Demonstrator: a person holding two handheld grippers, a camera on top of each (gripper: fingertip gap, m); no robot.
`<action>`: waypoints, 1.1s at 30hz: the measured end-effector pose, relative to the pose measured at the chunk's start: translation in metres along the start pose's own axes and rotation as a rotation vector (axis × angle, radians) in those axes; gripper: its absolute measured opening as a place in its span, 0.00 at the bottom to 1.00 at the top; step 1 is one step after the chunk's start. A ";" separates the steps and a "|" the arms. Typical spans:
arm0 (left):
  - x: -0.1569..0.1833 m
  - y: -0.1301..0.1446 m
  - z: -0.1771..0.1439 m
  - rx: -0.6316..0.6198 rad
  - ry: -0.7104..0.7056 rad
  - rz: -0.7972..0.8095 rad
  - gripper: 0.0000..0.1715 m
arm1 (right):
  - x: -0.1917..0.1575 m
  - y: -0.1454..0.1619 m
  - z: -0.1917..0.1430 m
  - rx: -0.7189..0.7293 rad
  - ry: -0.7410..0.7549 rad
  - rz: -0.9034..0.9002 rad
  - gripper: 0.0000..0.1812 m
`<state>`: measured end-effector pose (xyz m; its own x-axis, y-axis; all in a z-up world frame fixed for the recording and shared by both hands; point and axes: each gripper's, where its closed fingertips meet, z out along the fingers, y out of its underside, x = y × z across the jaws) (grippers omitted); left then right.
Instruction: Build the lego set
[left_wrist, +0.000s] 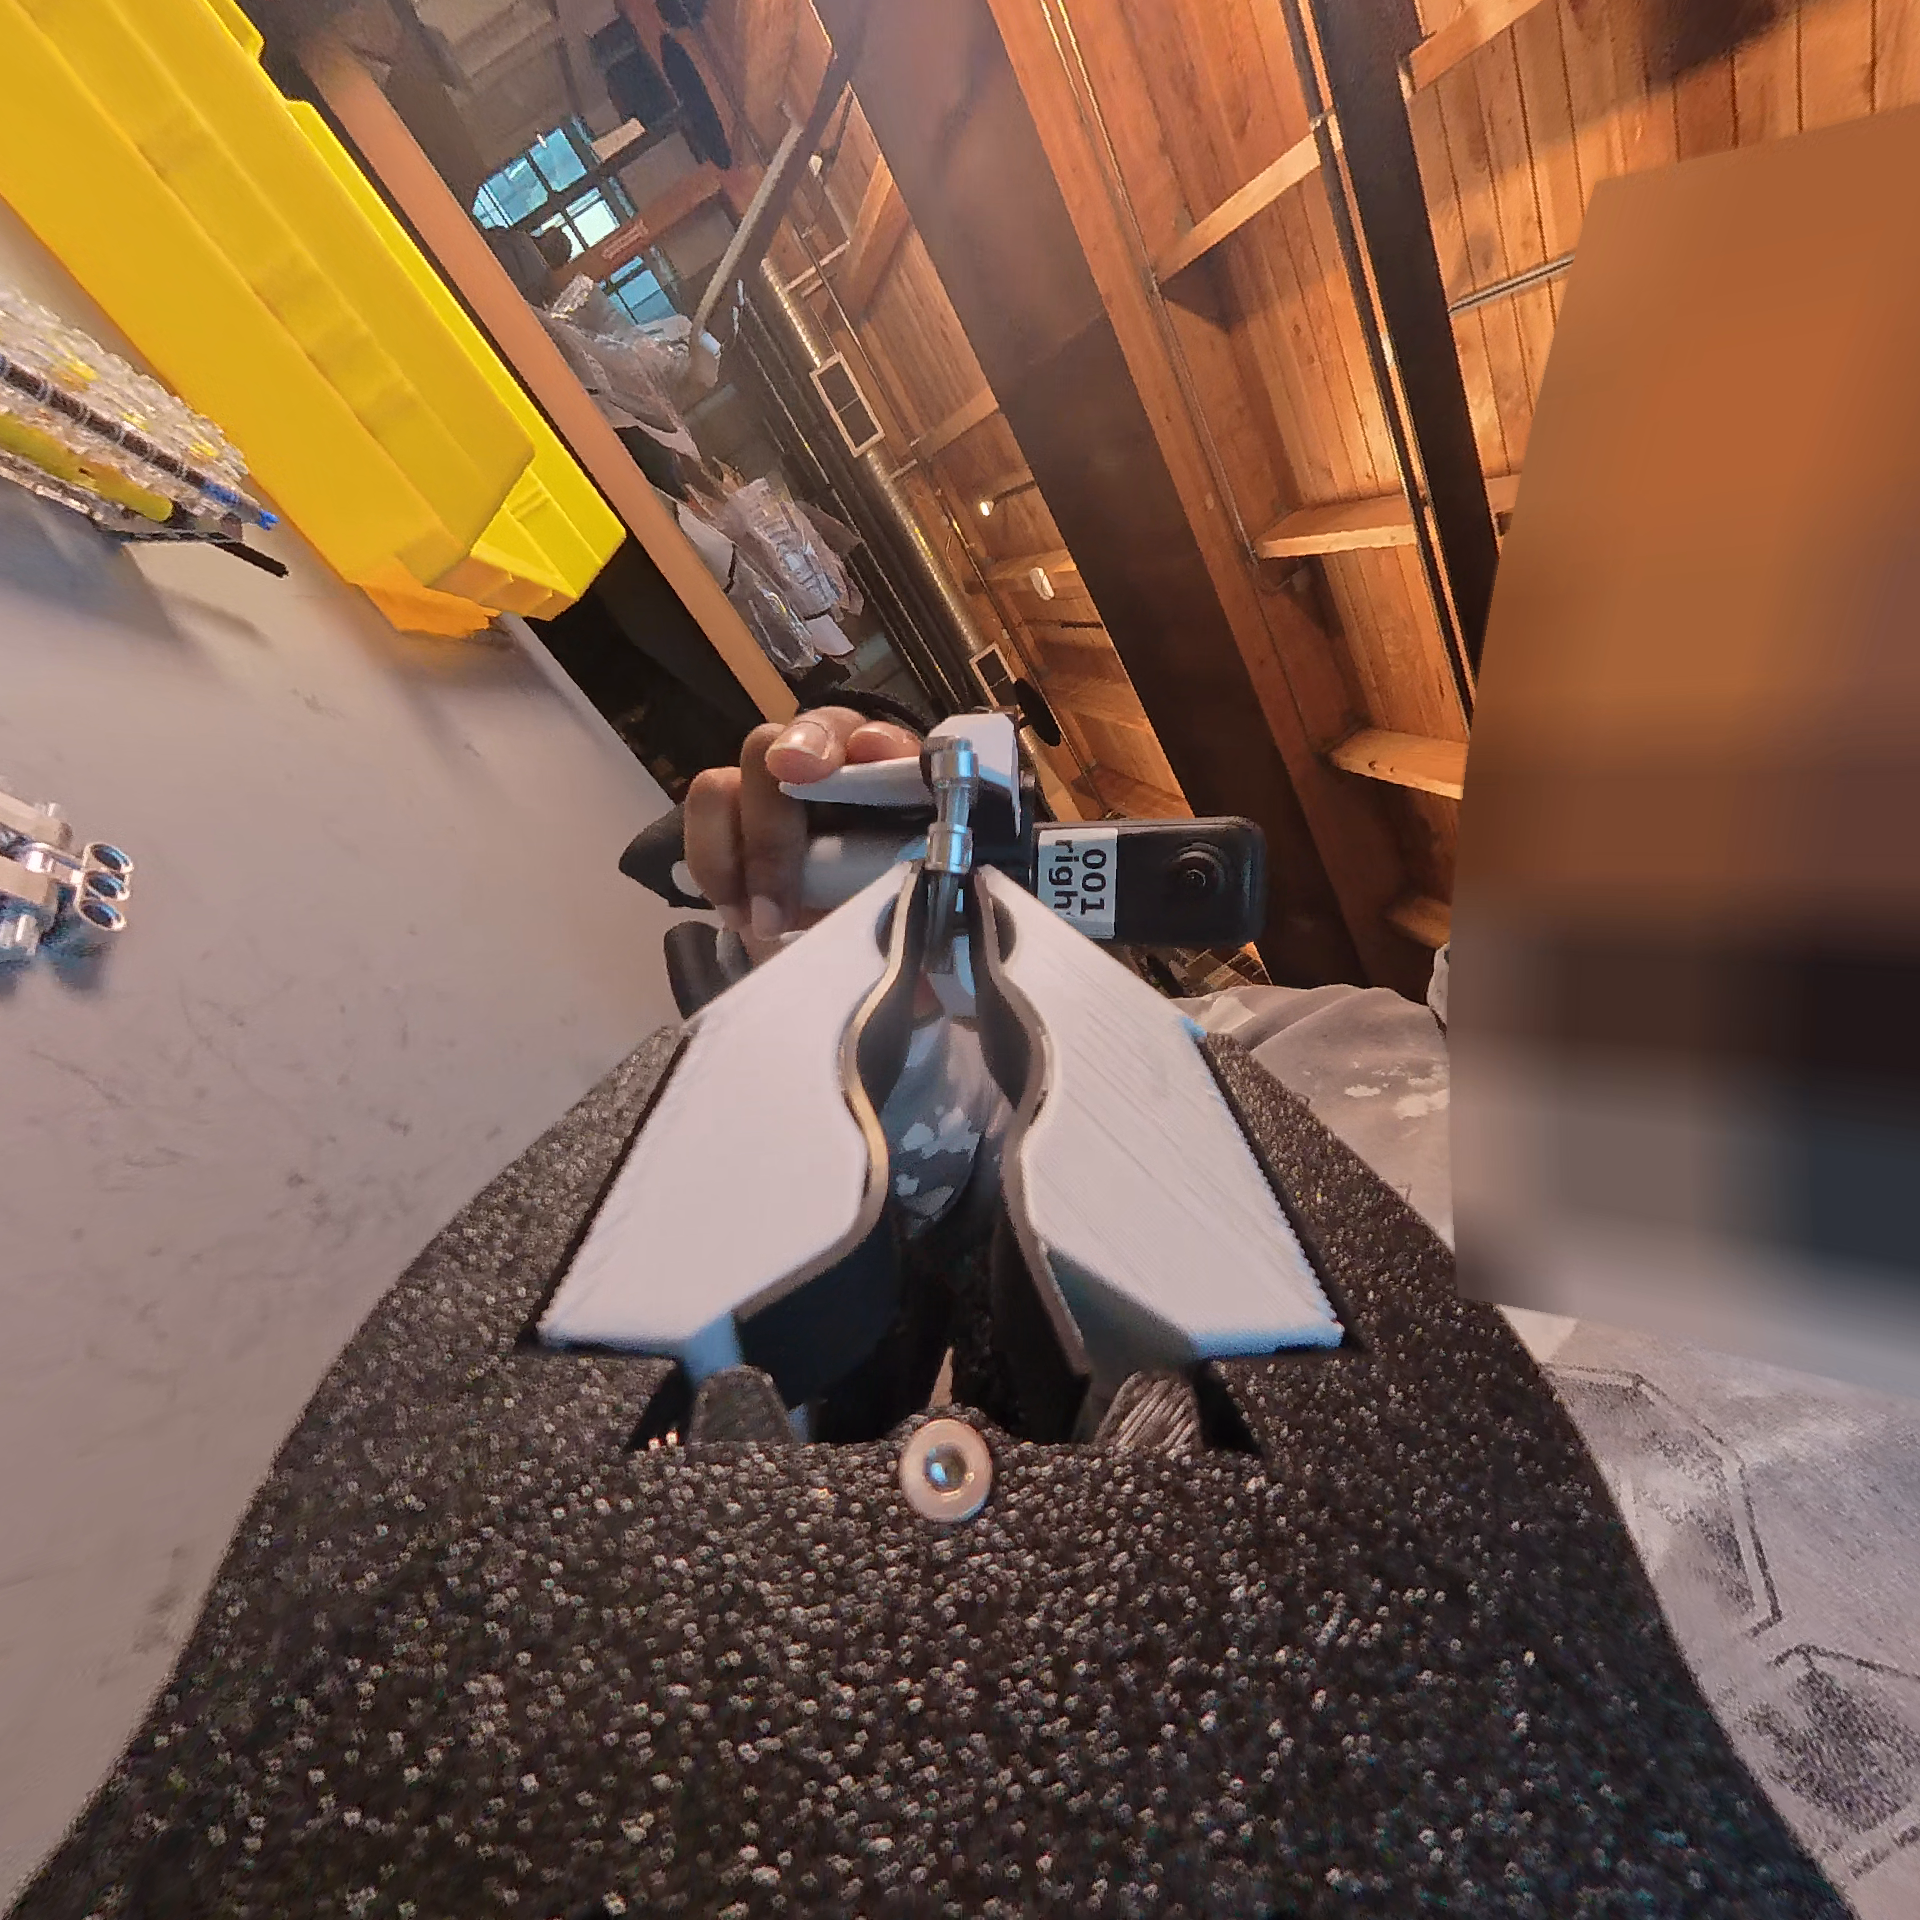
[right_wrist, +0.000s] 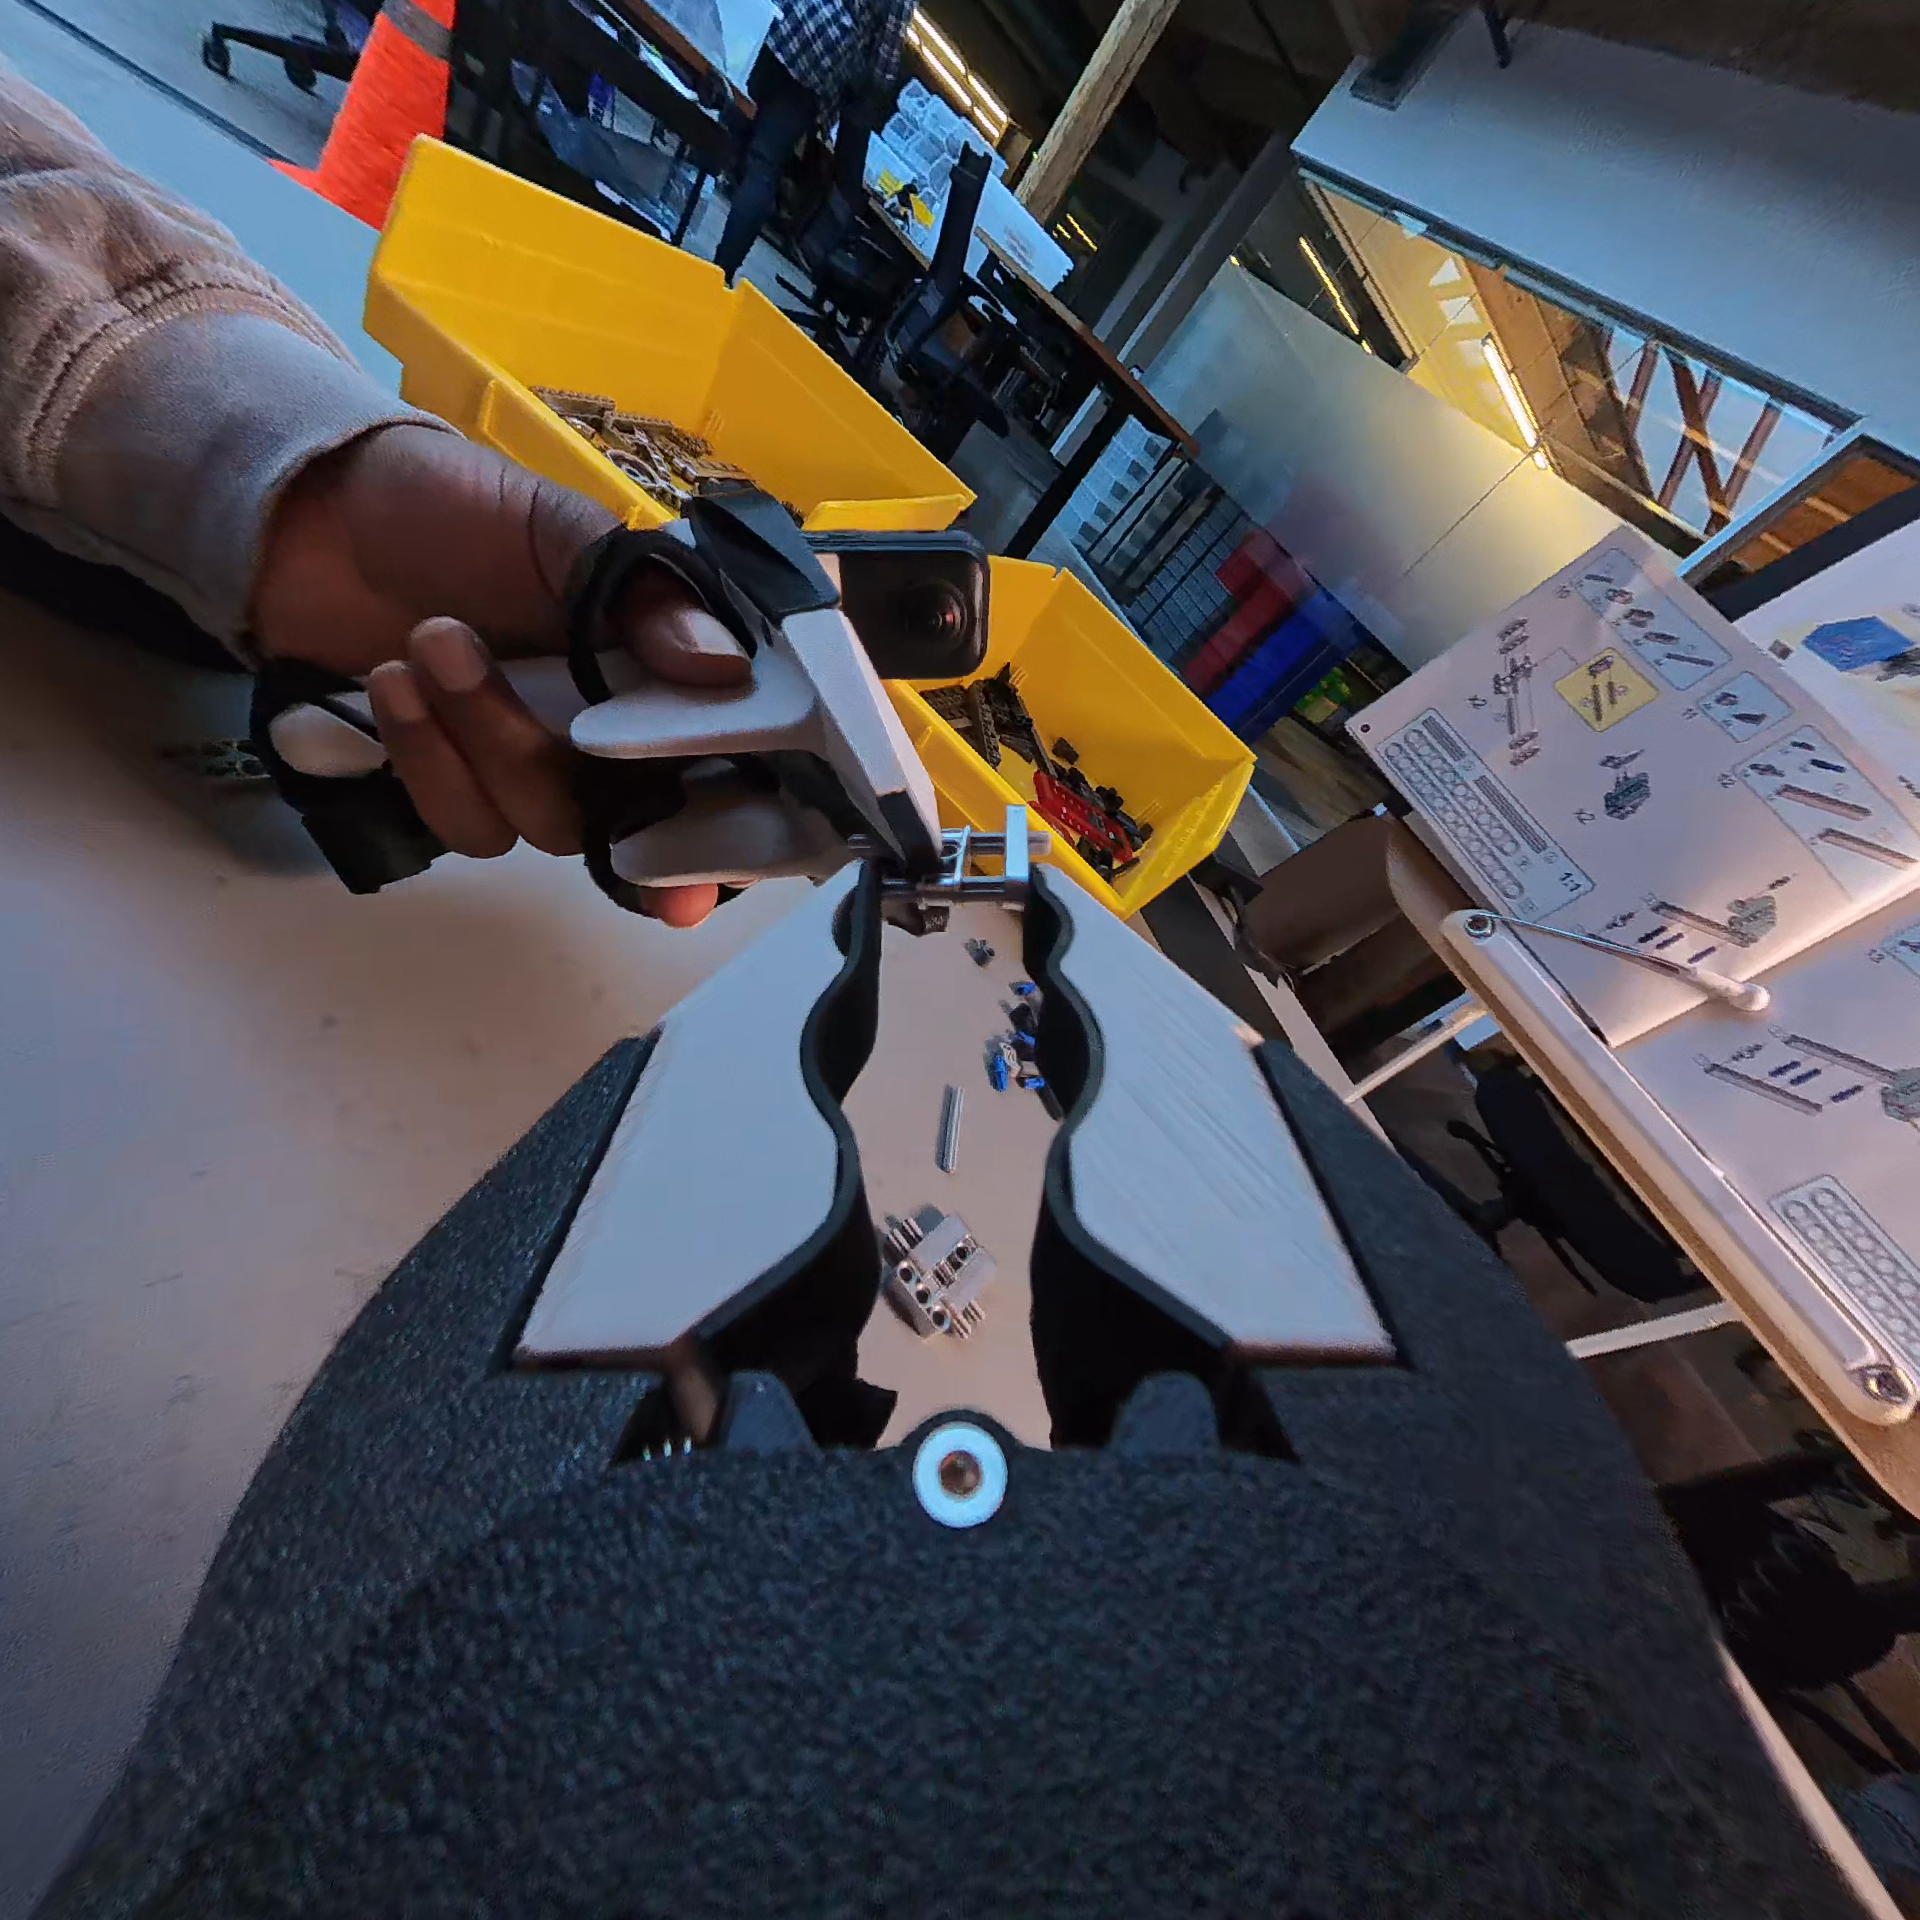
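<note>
My left gripper (left_wrist: 948, 885) is shut on the lower end of a small grey building-toy assembly (left_wrist: 951, 805), an axle with round bushes, held up in the air. My right gripper (right_wrist: 951, 896) holds the same grey assembly (right_wrist: 961, 871) crosswise between its fingertips, above the table. In the right wrist view the left gripper (right_wrist: 902, 831) comes in from the left in a person's hand (right_wrist: 468, 665), its tip meeting the assembly. In the left wrist view the right gripper (left_wrist: 977, 758) shows behind the assembly, also in a hand.
Two yellow bins (right_wrist: 582, 312) (right_wrist: 1164, 727) with loose parts stand at the back of the pale table (right_wrist: 208, 1091). A grey beam cluster (right_wrist: 935, 1273), an axle (right_wrist: 949, 1127) and blue pins (right_wrist: 1013, 1049) lie below. An open instruction booklet (right_wrist: 1621, 790) stands at right. My left and right fingertips are right by each other.
</note>
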<state>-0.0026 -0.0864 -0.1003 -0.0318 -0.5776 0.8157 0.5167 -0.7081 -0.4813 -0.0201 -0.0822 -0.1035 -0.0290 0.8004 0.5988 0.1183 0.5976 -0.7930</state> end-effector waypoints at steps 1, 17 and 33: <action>0.000 -0.001 0.000 0.009 0.002 -0.006 0.03 | 0.001 0.000 0.000 -0.004 0.008 -0.004 0.13; -0.001 -0.007 -0.001 0.058 0.014 -0.030 0.03 | 0.004 0.001 0.003 0.011 0.063 -0.035 0.12; -0.011 -0.005 -0.003 0.028 -0.074 0.033 0.03 | 0.003 0.010 0.005 -0.029 0.052 -0.011 0.12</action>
<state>-0.0074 -0.0780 -0.1083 0.0483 -0.5684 0.8213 0.5402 -0.6768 -0.5001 -0.0243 -0.0739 -0.1101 0.0214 0.7897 0.6131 0.1468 0.6041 -0.7833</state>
